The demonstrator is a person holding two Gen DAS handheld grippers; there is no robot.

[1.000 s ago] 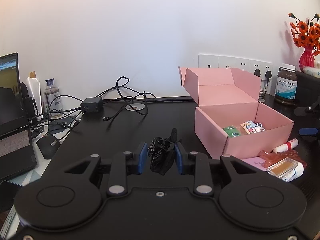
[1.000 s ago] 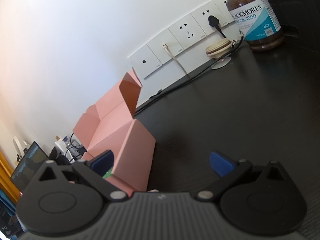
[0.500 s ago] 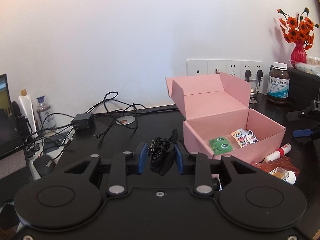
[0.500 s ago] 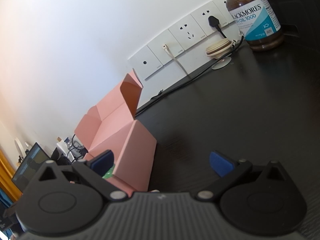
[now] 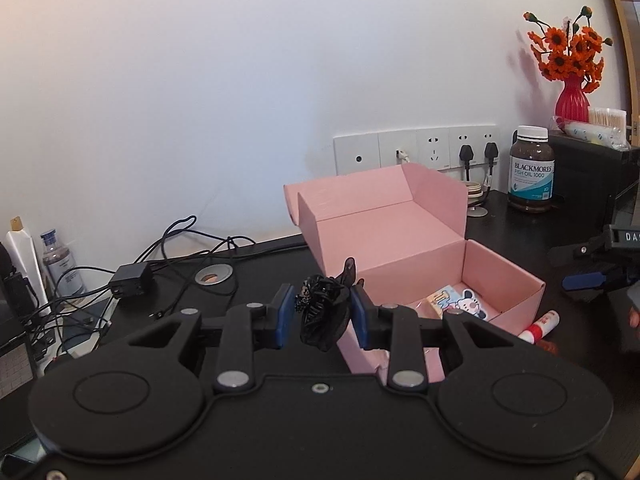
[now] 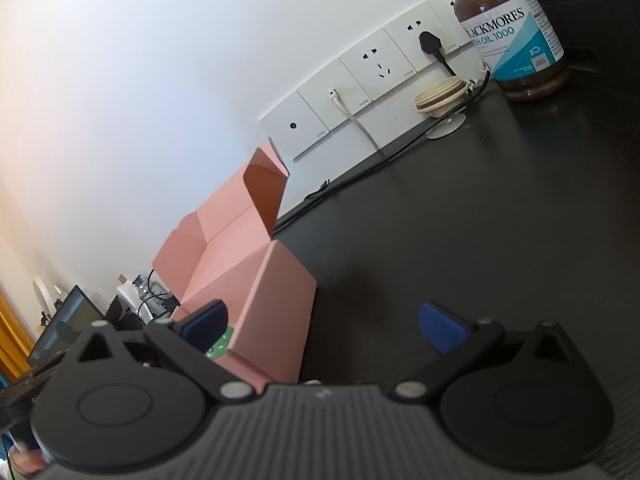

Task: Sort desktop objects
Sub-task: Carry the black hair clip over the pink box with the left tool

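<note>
Left gripper [image 5: 320,317] clamped on a black tangled bundle [image 5: 323,312], near the pink box [image 5: 502,268] left rim. Right gripper [image 6: 324,322] spread wide, empty, bare dark desk [image 6: 480,220] ahead

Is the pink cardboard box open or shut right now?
Open. The pink cardboard box has its lid flap standing up at the back, and a cartoon sticker pack shows inside.

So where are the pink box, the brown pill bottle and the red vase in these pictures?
pink box [image 5: 404,236]: left wrist view, on the inside of its raised lid.
pill bottle [image 6: 516,40]: right wrist view, on its label.
red vase [image 5: 571,101]: left wrist view, on its ribbed belly.
</note>
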